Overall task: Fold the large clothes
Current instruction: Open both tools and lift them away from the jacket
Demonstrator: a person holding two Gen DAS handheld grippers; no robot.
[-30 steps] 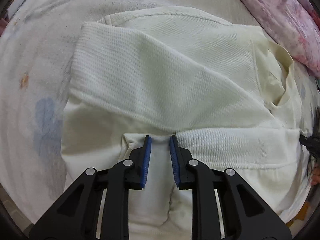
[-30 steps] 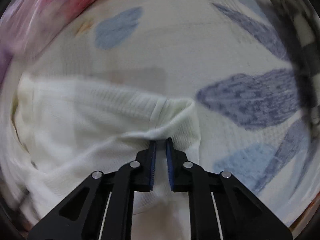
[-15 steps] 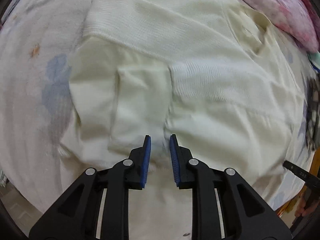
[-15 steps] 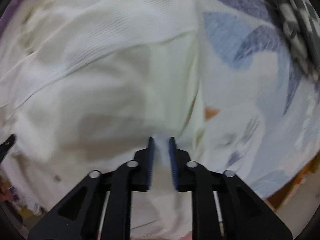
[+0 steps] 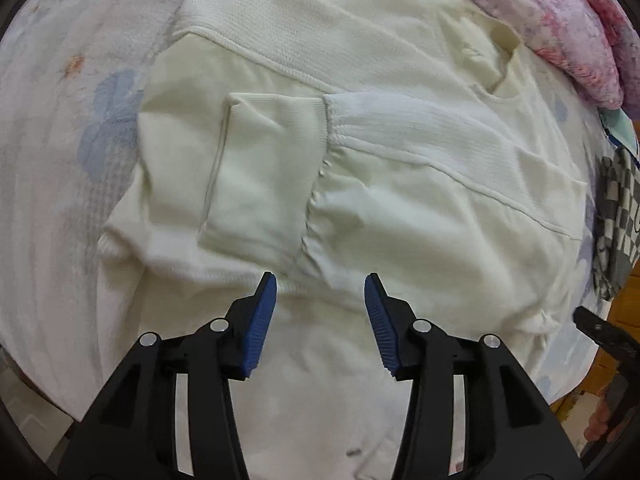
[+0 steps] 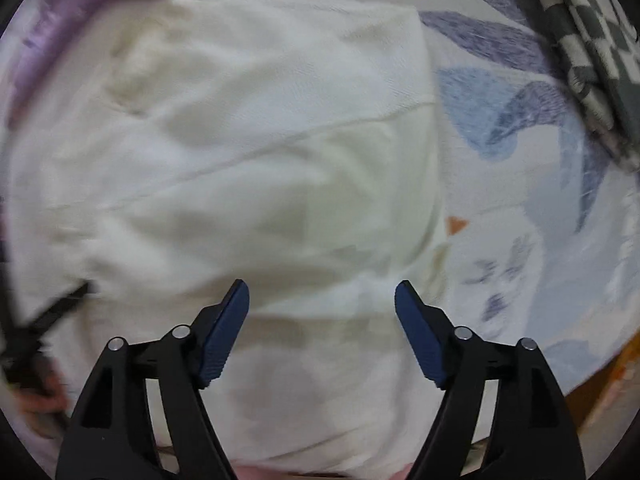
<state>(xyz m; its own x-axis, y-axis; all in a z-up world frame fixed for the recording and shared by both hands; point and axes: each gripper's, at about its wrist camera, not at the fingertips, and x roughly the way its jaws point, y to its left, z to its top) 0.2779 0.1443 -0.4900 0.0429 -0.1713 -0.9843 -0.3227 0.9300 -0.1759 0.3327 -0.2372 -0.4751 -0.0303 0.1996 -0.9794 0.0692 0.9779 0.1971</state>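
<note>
A cream-white sweatshirt point(image 5: 400, 184) lies on the bed with both sleeves folded across its body; one sleeve's cuff point(image 5: 260, 168) rests in the middle. My left gripper point(image 5: 320, 292) is open and empty, just above the garment's near hem. In the right wrist view the same sweatshirt point(image 6: 260, 152) fills the frame, blurred. My right gripper point(image 6: 322, 300) is open and empty over the garment's near edge, close to its right side.
The bed sheet point(image 5: 60, 160) is white with blue leaf prints point(image 6: 520, 112). A pink floral blanket point(image 5: 560, 28) lies at the far right of the left view. A black-and-white checkered cloth point(image 6: 592, 48) lies at the right. The bed's edge point(image 6: 600, 380) is near.
Both grippers have opened and let go of the sleeves. Both have pulled back toward the garment's near hem. The sleeves now lie folded across the body.
</note>
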